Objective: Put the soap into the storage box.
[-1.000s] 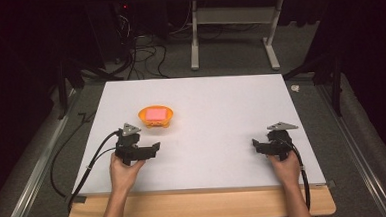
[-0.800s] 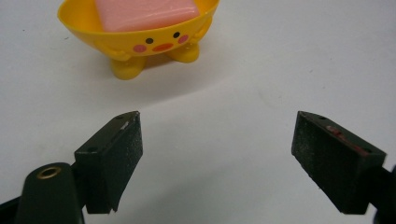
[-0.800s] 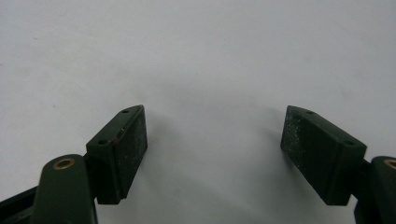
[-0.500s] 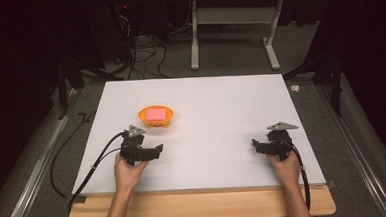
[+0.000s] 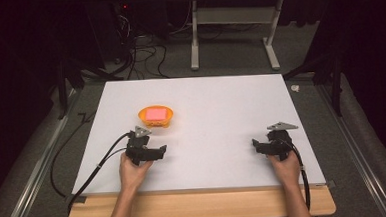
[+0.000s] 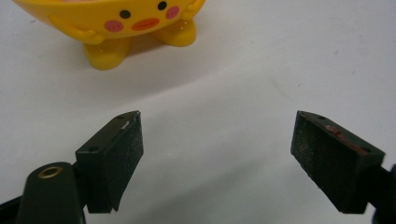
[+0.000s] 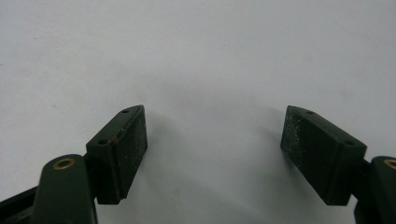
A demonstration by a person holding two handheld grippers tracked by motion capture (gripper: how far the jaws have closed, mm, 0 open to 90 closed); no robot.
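Both grippers sitting on white table (image 5: 215,102), gaping wide, gripping nothing: left gripper (image 5: 160,151) pointing beside yellow bowl (image 5: 156,116) holding pink block (image 5: 155,113), right gripper (image 5: 256,145) well apart.

Left gripper (image 5: 160,151): held in left hand (image 5: 132,167), low, jaws wide apart, nothing between pads (image 6: 126,154); cable trails back from rear. Left forearm (image 5: 120,212) runs straight behind it.
Right gripper (image 5: 255,145): held in right hand (image 5: 283,165), low, jaws wide apart, nothing between pads (image 7: 133,144). Both grippers point inward, toward each other, well apart.
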